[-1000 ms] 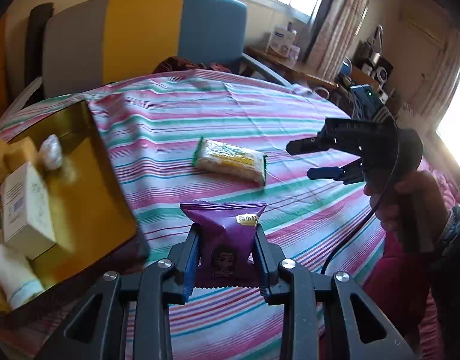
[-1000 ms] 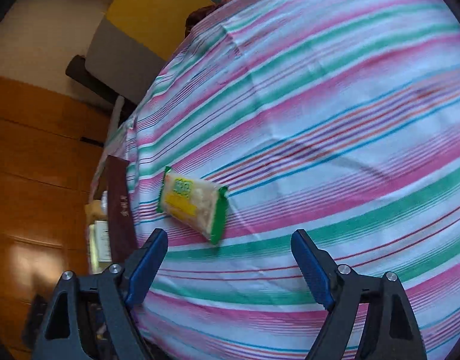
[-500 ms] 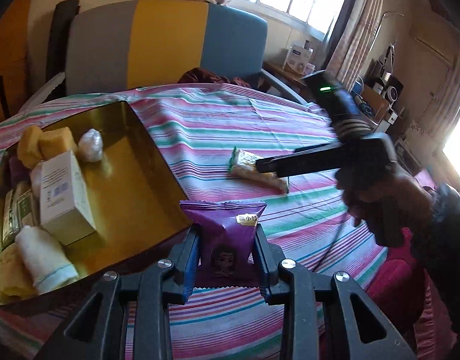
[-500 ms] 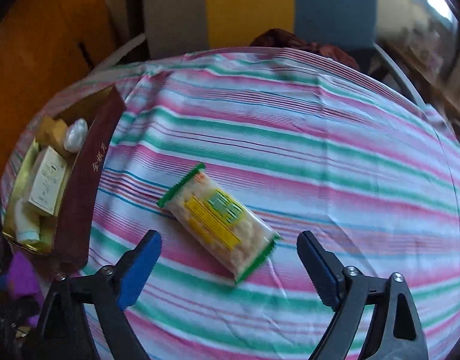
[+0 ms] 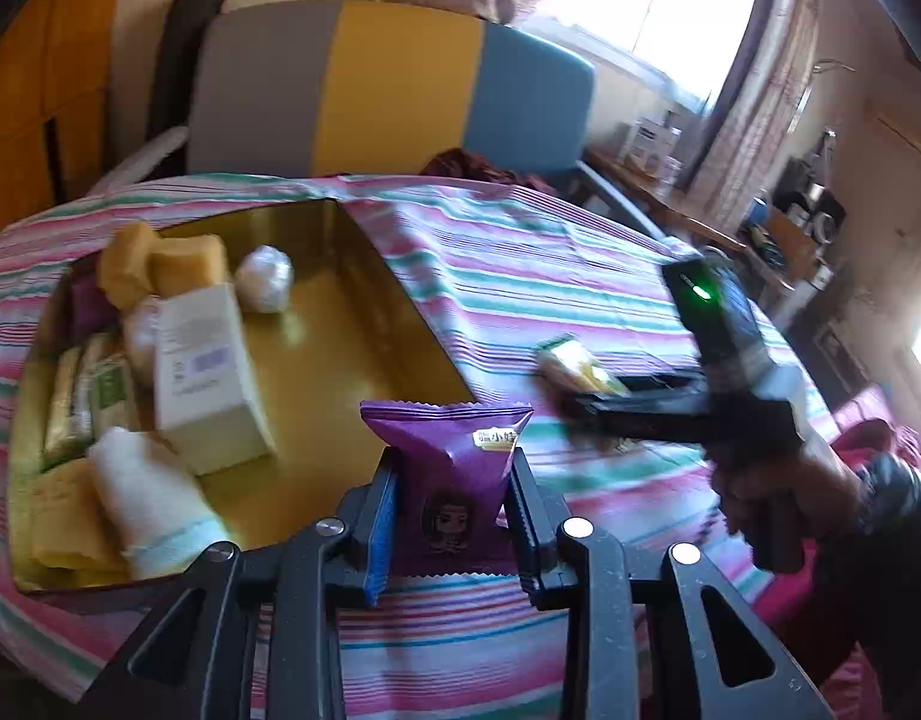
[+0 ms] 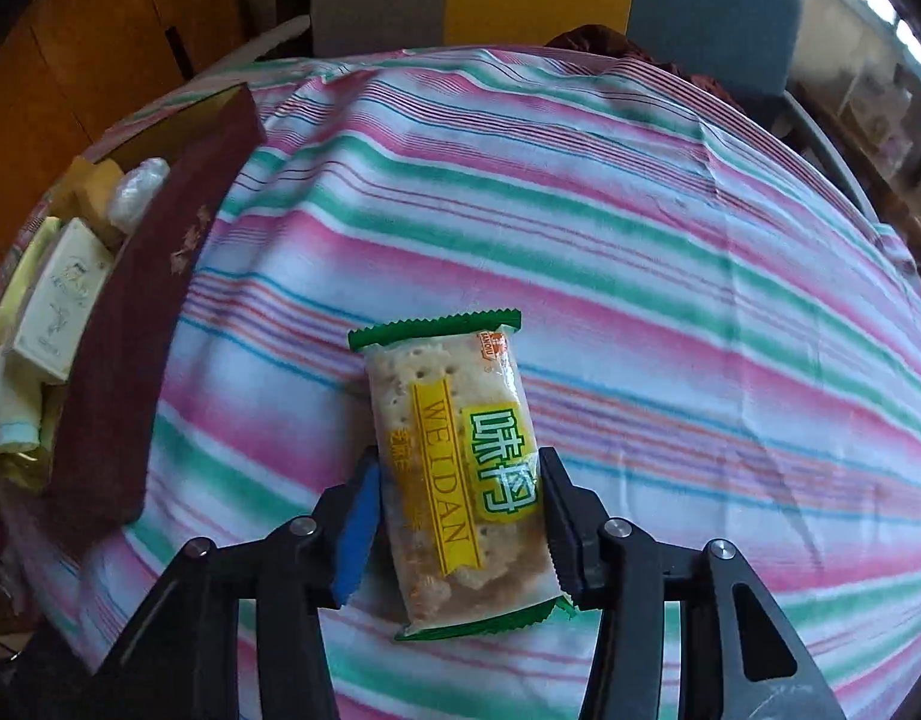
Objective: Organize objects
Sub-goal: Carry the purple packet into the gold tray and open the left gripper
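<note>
My left gripper (image 5: pixel 451 492) is shut on a purple snack packet (image 5: pixel 451 468) and holds it just off the near right corner of the gold tray (image 5: pixel 340 360). My right gripper (image 6: pixel 457 501) has closed its jaws against both sides of a green-edged cracker packet (image 6: pixel 454 456) that lies on the striped cloth. In the left wrist view the right gripper (image 5: pixel 586 399) is blurred over the cracker packet (image 5: pixel 571 363). The tray also shows at the left of the right wrist view, by its maroon wall (image 6: pixel 154 294).
The tray holds a white box (image 5: pixel 202 372), yellow sponges (image 5: pixel 160 258), a white wrapped ball (image 5: pixel 265 279), a rolled towel (image 5: pixel 148 498) and green packets (image 5: pixel 88 390). A grey, yellow and blue chair (image 5: pixel 388 90) stands behind the round table (image 6: pixel 670 228).
My left gripper swung left with the purple packet, bringing the tray into full view. My right gripper came down over the cracker packet and closed on it.
</note>
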A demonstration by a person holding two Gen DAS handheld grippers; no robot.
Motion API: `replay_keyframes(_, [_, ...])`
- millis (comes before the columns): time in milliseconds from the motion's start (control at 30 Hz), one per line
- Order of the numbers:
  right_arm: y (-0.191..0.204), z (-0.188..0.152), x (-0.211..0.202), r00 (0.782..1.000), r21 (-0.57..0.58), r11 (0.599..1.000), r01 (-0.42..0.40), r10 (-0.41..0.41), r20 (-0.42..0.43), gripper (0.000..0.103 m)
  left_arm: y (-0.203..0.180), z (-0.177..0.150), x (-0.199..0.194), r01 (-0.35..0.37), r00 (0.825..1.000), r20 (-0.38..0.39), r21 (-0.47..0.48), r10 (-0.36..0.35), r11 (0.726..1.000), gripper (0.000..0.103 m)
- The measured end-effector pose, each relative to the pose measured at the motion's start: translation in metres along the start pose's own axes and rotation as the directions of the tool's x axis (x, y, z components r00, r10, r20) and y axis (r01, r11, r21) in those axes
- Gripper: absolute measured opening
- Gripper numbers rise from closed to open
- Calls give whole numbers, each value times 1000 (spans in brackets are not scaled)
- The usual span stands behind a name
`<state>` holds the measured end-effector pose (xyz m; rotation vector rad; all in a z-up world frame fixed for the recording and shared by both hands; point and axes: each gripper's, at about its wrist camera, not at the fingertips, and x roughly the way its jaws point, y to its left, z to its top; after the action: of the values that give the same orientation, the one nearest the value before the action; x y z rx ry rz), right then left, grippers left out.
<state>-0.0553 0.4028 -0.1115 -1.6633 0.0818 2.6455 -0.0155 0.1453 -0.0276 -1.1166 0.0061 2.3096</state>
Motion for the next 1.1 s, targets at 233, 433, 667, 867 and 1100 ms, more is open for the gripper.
replay_keyframes(233, [4,-3,1,1000,-7,1000,-23,23,10,53,16,3,-6,-113,993,17,-34,114,993,32])
replay_keyframes(433, [11,-3,1,1000,-50,999,11,-10,23,51,31,5,-5,-173,985,11,-63,174,983,32])
replay_keyframes(667, [17,-3,0,998,-91,995,44,-40,44,48,44,5,-7,-208,978,16,-73,210,975,32])
replay_keyframes(867, [15,-2,0,999,-84,996,39,-36,37,48,76,13,-16,-89,996,-3,-249,91,964,32])
replay_keyframes(1100, [15,-1,-1,999,-104,994,38,-35,34,49,54,24,-2,-41,999,-11,-213,40,976,32])
